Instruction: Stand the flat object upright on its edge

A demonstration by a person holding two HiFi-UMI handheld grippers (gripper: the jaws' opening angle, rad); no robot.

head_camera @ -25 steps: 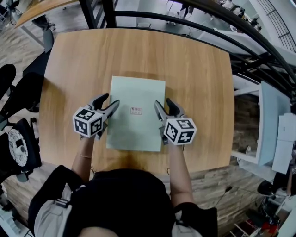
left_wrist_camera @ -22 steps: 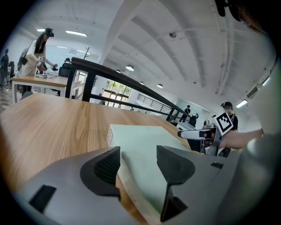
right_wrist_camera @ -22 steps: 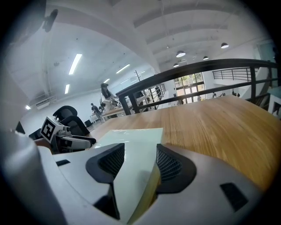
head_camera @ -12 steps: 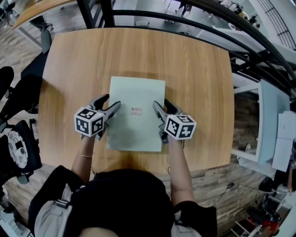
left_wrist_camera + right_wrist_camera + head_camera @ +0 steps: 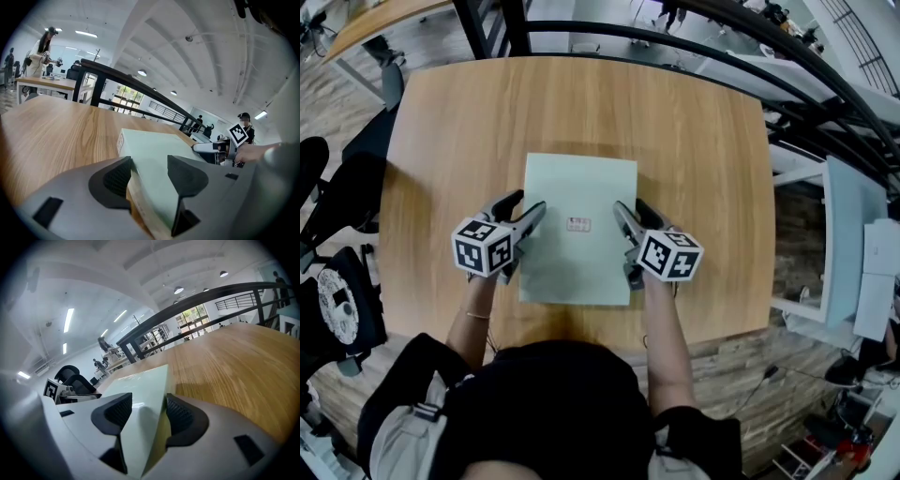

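A pale green flat box (image 5: 578,192) with a small red-and-white label (image 5: 577,224) lies flat on the wooden table (image 5: 694,141). My left gripper (image 5: 525,202) straddles its left edge, one finger over the top face and one outside on the table. In the left gripper view the box (image 5: 154,143) runs between the left gripper's (image 5: 149,161) spread pads, which do not press on it. My right gripper (image 5: 630,205) straddles the right edge the same way. In the right gripper view the box's (image 5: 145,378) edge lies between the right gripper's (image 5: 148,398) wide jaws. Both grippers are open.
A black railing (image 5: 675,42) runs past the table's far side. Black office chairs (image 5: 337,187) stand at the left. A white desk (image 5: 848,253) is at the right. The table's near edge is just under my forearms.
Both grippers stay at the box's side edges. The right gripper's marker cube has drifted slightly right and turned a little. The box still lies flat.
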